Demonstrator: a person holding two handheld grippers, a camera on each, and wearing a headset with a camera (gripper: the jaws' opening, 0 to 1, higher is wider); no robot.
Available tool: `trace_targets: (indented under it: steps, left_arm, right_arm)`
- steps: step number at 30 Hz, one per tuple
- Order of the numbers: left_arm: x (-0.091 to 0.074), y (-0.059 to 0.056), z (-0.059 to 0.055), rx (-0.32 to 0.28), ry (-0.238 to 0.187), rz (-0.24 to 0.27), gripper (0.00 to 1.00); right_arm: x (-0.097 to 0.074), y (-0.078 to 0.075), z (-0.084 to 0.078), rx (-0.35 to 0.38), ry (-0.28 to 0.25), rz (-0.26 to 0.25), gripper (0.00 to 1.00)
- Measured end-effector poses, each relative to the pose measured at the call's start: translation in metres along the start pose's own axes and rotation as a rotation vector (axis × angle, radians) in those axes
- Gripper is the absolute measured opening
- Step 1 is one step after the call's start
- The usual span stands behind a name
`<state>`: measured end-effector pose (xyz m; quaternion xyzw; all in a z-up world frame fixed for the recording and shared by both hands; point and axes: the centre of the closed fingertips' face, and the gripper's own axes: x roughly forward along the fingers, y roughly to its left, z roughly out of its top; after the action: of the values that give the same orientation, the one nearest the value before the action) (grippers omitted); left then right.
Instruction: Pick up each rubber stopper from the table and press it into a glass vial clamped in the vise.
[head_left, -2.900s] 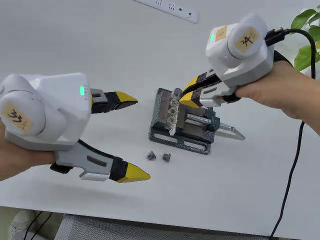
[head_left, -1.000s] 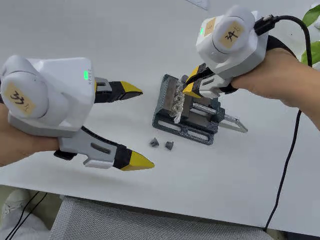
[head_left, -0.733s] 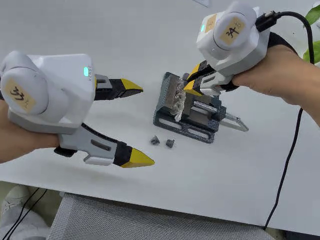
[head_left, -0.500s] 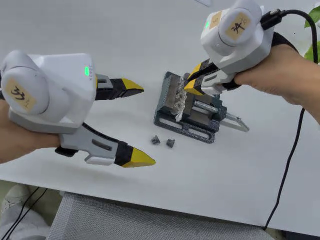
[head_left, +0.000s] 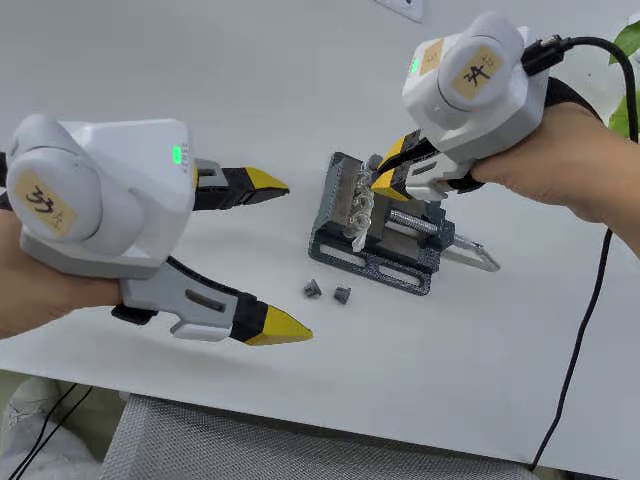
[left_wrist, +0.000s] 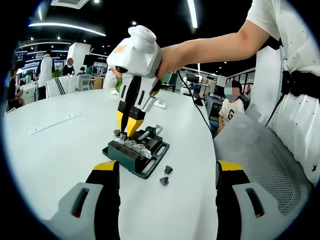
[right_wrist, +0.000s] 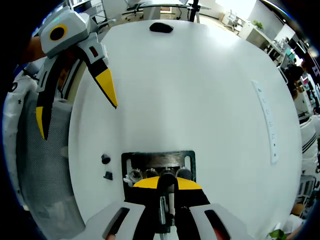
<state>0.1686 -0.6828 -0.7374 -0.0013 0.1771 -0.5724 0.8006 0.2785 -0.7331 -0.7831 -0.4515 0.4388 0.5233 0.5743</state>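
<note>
I count two loose rubber stoppers on the table ahead of my wide-spread left gripper. A third stopper is pinched in my right gripper, over the vise. It holds about four glass vials, upright, their row crossing those tips.

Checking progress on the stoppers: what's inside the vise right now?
A row of glass vials is clamped in the vise. The right gripper covers the middle one, gripping a dark stopper over it; whether it is seated is hidden.

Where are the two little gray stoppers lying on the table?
In the head view, the two stoppers lie side by side on the white table, just in front of the vise and right of the left tool.
</note>
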Motion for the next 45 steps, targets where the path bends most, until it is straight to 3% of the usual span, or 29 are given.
trace_targets:
  steps: [12, 21, 36, 45]
  left_arm:
    - [0.0002, -0.0027, 0.0004, 0.0, -0.003, -0.005, 0.77]
    - [0.0005, -0.0021, -0.0009, -0.003, -0.002, -0.002, 0.77]
    - [0.0043, -0.0007, -0.0015, -0.011, -0.009, -0.002, 0.77]
    - [0.0059, 0.0008, -0.0018, -0.004, -0.002, -0.001, 0.77]
  right_arm:
    - [0.0009, 0.0, 0.0019, -0.084, 0.044, -0.005, 0.05]
    - [0.0016, -0.0007, 0.0013, -0.034, 0.023, 0.013, 0.05]
    - [0.0038, -0.0008, 0.0006, -0.074, 0.057, 0.006, 0.04]
    - [0.0042, -0.0016, 0.0004, -0.071, 0.038, 0.001, 0.06]
